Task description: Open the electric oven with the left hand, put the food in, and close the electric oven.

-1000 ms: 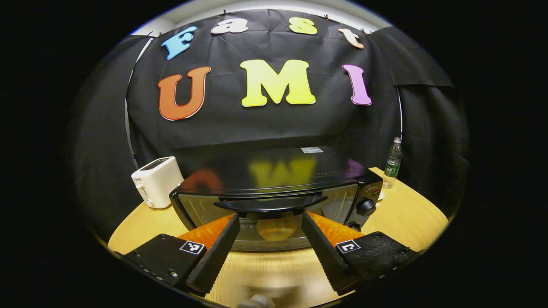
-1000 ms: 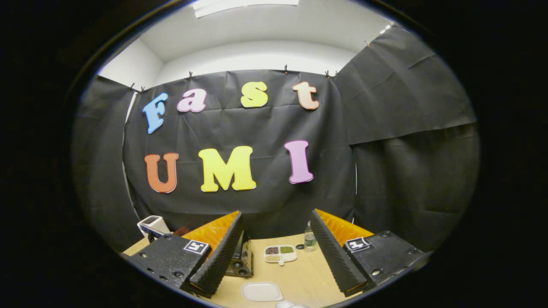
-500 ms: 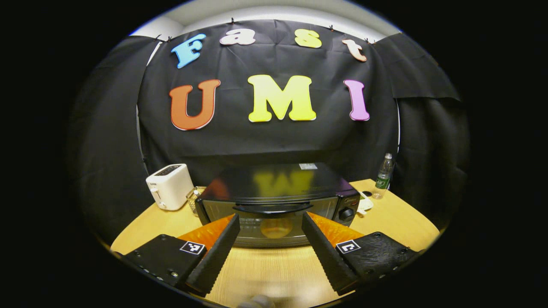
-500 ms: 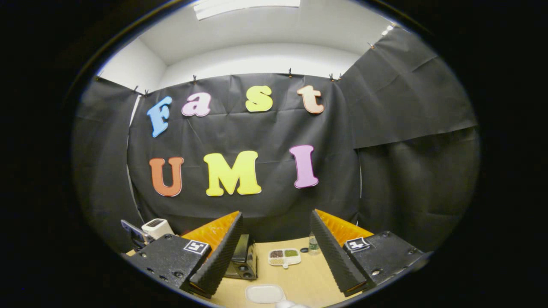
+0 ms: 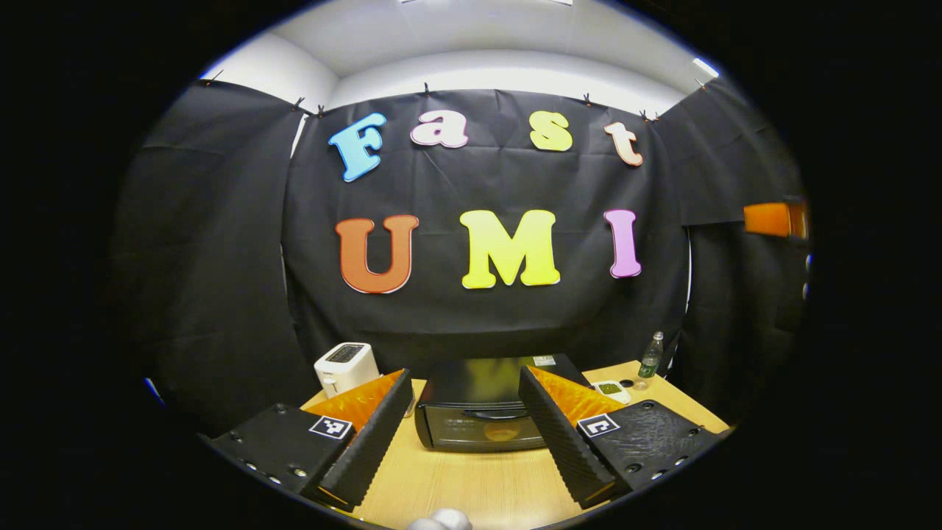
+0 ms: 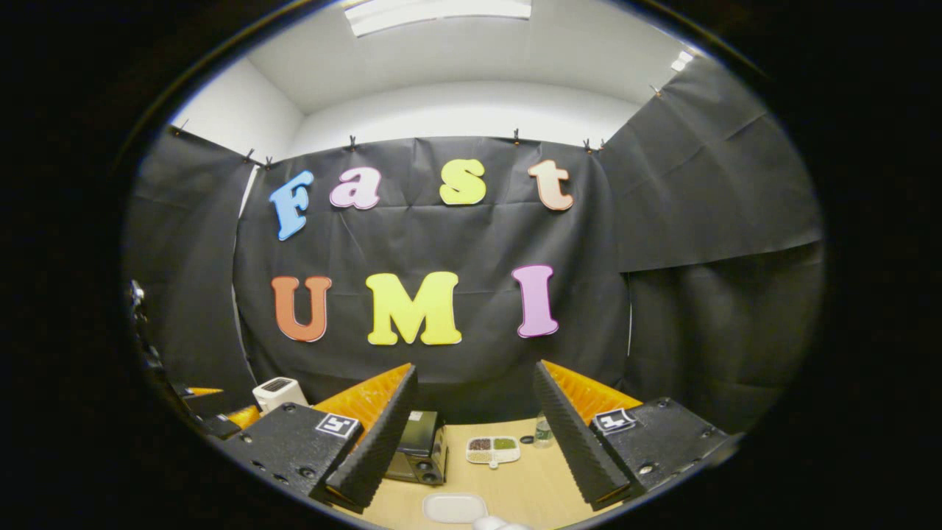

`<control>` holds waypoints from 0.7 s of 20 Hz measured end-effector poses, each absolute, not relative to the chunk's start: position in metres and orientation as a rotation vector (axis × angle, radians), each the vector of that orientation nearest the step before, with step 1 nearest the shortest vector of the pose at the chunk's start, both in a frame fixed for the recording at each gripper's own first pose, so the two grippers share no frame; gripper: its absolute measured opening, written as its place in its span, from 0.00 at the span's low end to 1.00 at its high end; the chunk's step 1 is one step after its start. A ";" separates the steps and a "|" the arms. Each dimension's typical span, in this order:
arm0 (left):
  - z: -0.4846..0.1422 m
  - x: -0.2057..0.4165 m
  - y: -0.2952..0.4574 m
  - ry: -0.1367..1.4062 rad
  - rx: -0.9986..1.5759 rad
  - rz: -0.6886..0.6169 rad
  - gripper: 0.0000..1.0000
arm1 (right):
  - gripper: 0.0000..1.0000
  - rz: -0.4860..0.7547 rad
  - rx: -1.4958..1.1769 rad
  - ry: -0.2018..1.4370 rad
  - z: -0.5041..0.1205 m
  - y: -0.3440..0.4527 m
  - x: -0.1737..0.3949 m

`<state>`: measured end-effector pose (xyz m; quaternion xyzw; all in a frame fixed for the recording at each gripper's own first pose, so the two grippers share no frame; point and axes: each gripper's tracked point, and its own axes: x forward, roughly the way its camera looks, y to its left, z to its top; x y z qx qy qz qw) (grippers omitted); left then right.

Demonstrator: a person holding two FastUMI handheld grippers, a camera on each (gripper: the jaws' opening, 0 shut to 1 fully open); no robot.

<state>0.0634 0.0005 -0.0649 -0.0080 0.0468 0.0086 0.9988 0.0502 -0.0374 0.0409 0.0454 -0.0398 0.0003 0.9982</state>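
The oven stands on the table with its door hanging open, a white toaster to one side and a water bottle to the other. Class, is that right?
Not quite. In the left gripper view the oven has its door shut, handle up against the front. The white toaster and water bottle do flank it on the table.

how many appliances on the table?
2: a black electric oven at the middle of the table, door shut, and a white toaster behind its left side. The grippers' fingers may hide more.

From my left gripper view: oven sits mid-table, door closed. Toaster behind-left of it; bottle behind-right, a divided dish between oven and bottle. Food inside oven.
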 end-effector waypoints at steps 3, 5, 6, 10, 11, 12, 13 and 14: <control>-0.021 0.044 0.016 0.045 -0.023 0.048 0.95 | 0.96 0.018 0.079 -0.045 0.035 -0.031 0.044; -0.001 0.031 0.023 0.029 -0.033 0.066 0.95 | 0.96 0.035 0.068 -0.050 0.039 -0.024 0.039; 0.008 0.026 0.021 0.019 -0.042 0.065 0.95 | 0.96 0.043 0.062 -0.057 0.040 -0.019 0.036; 0.026 0.010 0.023 -0.012 -0.021 0.069 0.90 | 0.96 0.074 0.067 -0.044 0.037 -0.006 0.025; 0.027 0.005 0.022 -0.012 -0.030 0.071 0.87 | 0.96 0.078 0.072 -0.043 0.037 -0.005 0.023; 0.028 0.003 0.022 -0.012 -0.037 0.071 0.87 | 0.96 0.079 0.073 -0.044 0.038 -0.005 0.022; 0.029 -0.001 0.025 -0.010 -0.039 0.078 0.87 | 0.96 0.078 0.068 -0.042 0.038 -0.006 0.020; 0.029 -0.003 0.027 -0.012 -0.036 0.085 0.87 | 0.96 0.077 0.059 -0.042 0.037 -0.006 0.019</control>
